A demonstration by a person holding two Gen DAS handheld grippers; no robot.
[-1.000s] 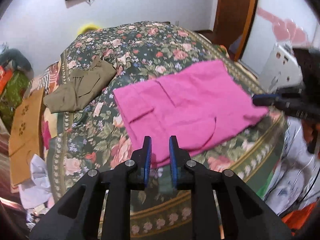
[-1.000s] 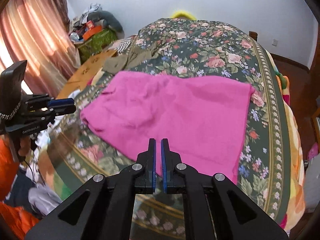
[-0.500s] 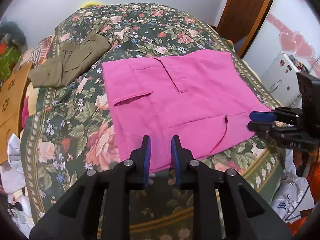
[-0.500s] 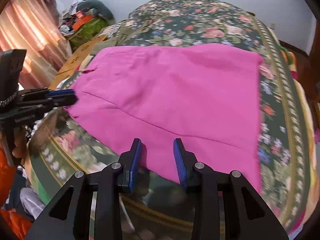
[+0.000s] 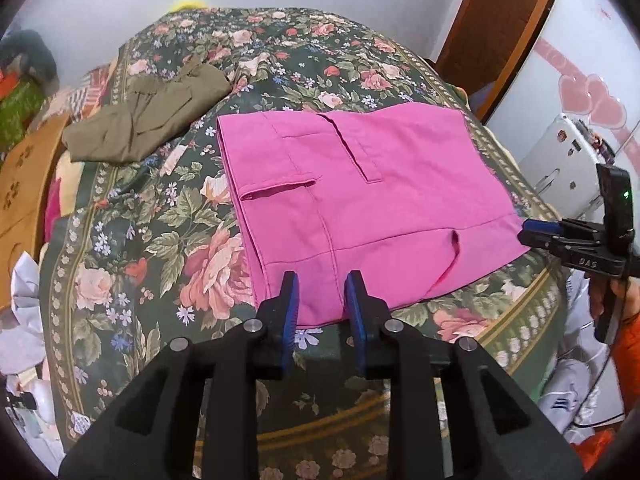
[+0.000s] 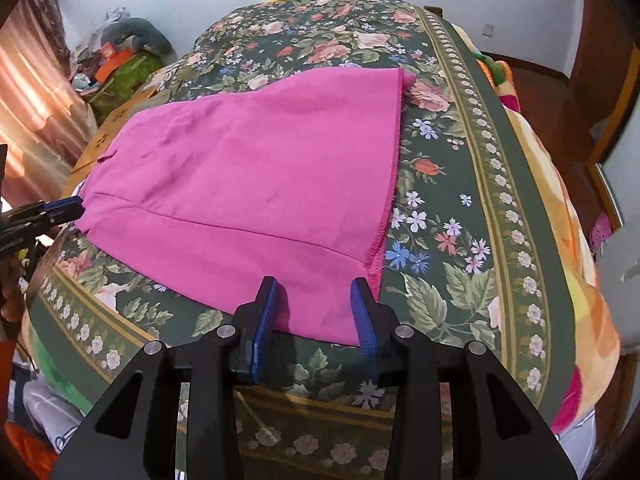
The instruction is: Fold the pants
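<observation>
Pink cotton pants (image 5: 360, 200) spread flat mid-frame on a floral bedspread (image 5: 160, 240), left claw (image 5: 322, 304) parted over their near hem, right claw (image 6: 316, 308) wide open at their lower-right corner, olive garment (image 5: 148, 120) upper left.

Floral bedspread (image 5: 168, 216), pale wall (image 5: 120, 4), pink curtain (image 6: 36, 92)
</observation>
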